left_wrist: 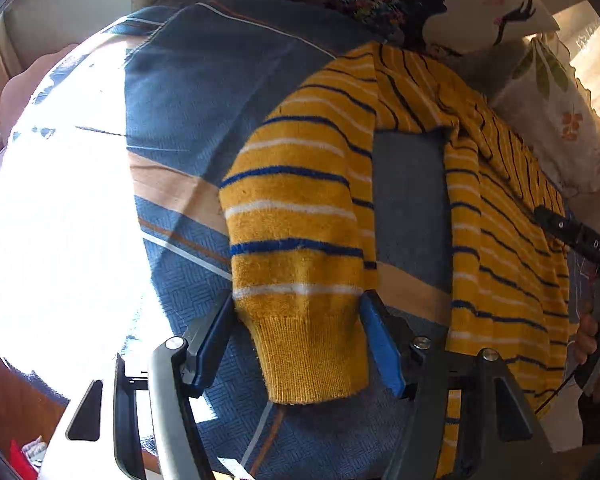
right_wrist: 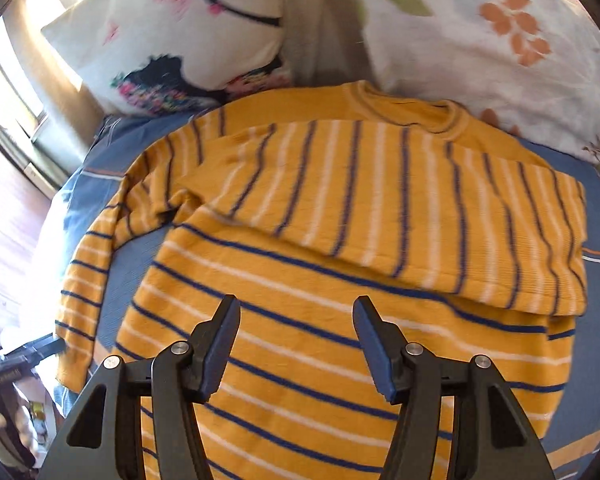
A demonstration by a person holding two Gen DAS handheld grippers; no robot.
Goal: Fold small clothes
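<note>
A yellow sweater [right_wrist: 340,216] with blue and white stripes lies flat on a blue patterned bedsheet [left_wrist: 204,92]. Its right sleeve is folded across the chest [right_wrist: 440,216]. Its left sleeve [left_wrist: 300,220] stretches out to the side. My left gripper [left_wrist: 298,312] is open, with its fingers on either side of that sleeve's ribbed cuff [left_wrist: 312,356]. My right gripper [right_wrist: 296,320] is open and empty above the lower body of the sweater. The right gripper's body shows at the right edge of the left wrist view [left_wrist: 580,236].
Floral pillows [right_wrist: 480,32] lie against the head of the bed beyond the collar. A bright sunlit patch [left_wrist: 60,220] covers the sheet left of the sleeve. A window [right_wrist: 16,92] and the bed's edge are at the left.
</note>
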